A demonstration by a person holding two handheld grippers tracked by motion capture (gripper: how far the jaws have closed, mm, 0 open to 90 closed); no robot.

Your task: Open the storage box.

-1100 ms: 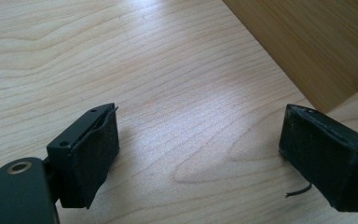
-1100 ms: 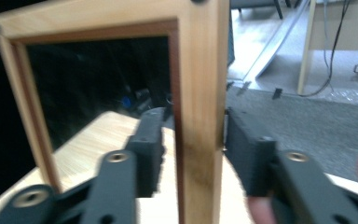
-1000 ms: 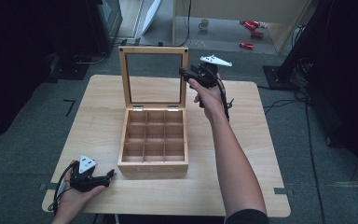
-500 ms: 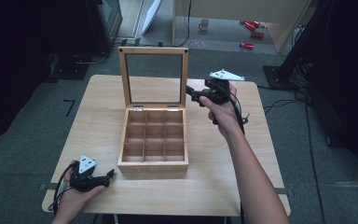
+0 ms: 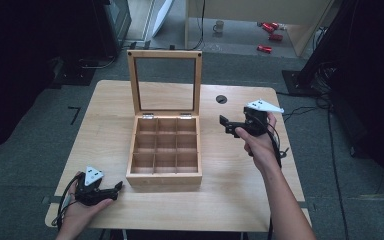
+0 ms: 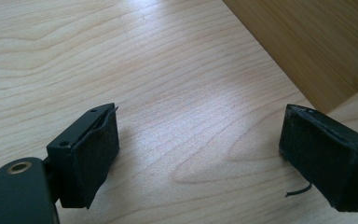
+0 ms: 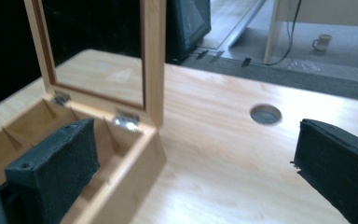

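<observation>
A wooden box [image 5: 165, 172] with several empty compartments stands mid-table, its glass-paned lid [image 5: 135, 82] upright. My right gripper [image 5: 223, 124] hovers open to the right of the box, jaws pointing left at it and nothing between them. In the right gripper view the box corner [image 7: 140, 154] and lid post [image 7: 152, 56] lie ahead of the left jaw, with my right gripper [image 7: 196, 154] spread wide. My left gripper [image 5: 118, 187] rests open on the table near the front left corner of the box. In the left gripper view my left gripper [image 6: 200, 135] frames bare wood, with the box wall [image 6: 317, 42] at the upper right.
A round cable hole [image 5: 221, 99] sits in the table [image 5: 105, 130] behind the right gripper; it appears as the hole [image 7: 265, 114] in the right gripper view. A mug [image 5: 219, 25] and red items [image 5: 269, 36] lie on the floor beyond. Dark equipment flanks the table.
My right gripper has drawn back from the lid's right edge, moving right and toward me. The lid stays upright. The left gripper has not moved.
</observation>
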